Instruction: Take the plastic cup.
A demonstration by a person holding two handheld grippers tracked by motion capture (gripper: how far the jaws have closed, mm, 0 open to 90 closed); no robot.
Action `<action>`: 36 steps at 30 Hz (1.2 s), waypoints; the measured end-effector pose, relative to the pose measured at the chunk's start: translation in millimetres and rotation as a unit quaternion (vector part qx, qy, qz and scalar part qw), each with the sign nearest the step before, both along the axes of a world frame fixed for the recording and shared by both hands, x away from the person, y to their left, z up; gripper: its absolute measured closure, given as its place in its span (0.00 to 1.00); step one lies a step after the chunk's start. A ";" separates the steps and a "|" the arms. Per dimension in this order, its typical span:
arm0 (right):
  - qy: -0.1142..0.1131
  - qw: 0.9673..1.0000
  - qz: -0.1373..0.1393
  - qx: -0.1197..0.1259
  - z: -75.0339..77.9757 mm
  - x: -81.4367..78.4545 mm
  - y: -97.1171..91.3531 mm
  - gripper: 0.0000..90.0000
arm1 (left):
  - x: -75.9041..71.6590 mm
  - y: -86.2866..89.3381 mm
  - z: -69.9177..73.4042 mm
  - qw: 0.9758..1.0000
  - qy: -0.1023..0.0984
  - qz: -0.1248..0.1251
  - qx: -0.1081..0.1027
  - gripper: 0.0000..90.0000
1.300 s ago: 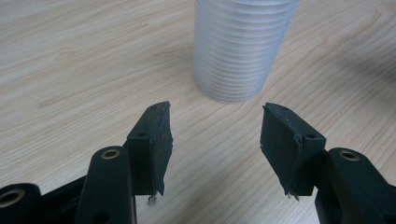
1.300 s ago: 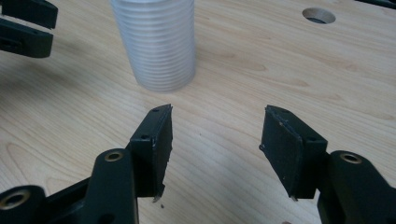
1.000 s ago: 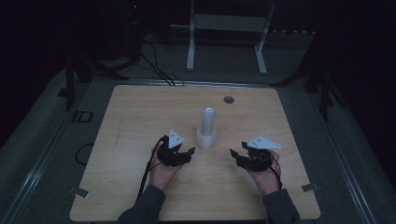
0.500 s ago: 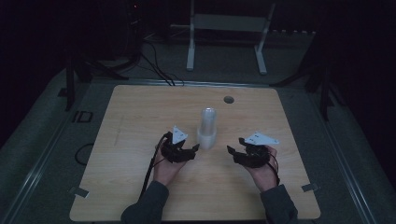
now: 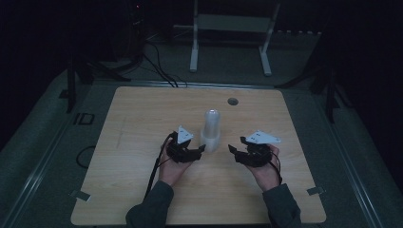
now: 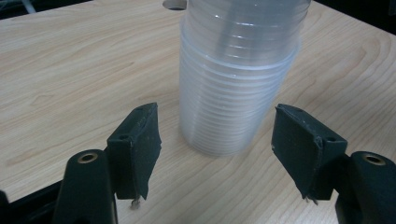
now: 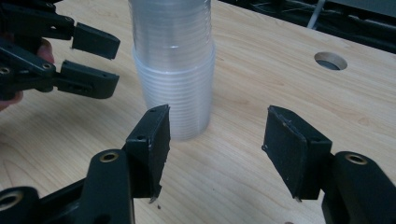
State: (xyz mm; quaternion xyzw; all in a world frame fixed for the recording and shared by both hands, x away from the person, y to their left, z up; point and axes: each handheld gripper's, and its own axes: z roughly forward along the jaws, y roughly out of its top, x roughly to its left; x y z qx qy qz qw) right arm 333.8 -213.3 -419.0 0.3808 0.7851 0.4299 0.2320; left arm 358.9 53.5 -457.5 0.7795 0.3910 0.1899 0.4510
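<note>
Left gripper has just been opening: jaws part-open, holding nothing, w/ the stack of clear plastic cups just ahead, untouched. Right gripper sits part-open, empty, near the stack's other side. Stack stands upright, mid wooden counter; its top looks rounded, though the dim high view leaves that unsure; round hole behind.

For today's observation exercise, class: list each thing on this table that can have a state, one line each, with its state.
Stack of clear plastic cups: upright on the table, mouths down, nested, not held.
Left gripper: open, jaws just been opening, either side of the stack's base, pads clear of it.
Right gripper: open, nothing between its jaws, aimed at the stack from the other side.
Round hole in the table: uncovered.
</note>
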 end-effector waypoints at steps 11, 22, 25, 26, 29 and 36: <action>-0.003 1.000 0.006 0.007 8.6 8.9 4.9 0.45 | 5.0 -6.6 0.6 1.000 -0.007 -0.013 -0.006 0.32; -0.009 1.000 0.018 0.008 20.3 17.0 15.0 0.43 | 10.8 -10.2 -0.8 1.000 -0.005 -0.015 -0.007 0.31; -0.010 1.000 0.019 0.009 21.8 18.4 17.4 0.43 | 12.0 -10.3 -1.0 1.000 -0.004 -0.015 -0.008 0.31; -0.010 1.000 0.020 0.010 22.6 19.1 18.5 0.43 | 13.2 -10.3 -1.4 1.000 -0.003 -0.018 -0.008 0.31; -0.013 1.000 0.023 0.012 25.9 22.3 23.6 0.42 | 14.5 -10.2 -2.3 1.000 -0.003 -0.021 -0.011 0.31; -0.019 0.999 0.031 0.016 31.7 26.6 31.4 0.42 | 15.8 -14.1 -2.1 0.999 -0.010 -0.036 -0.016 0.26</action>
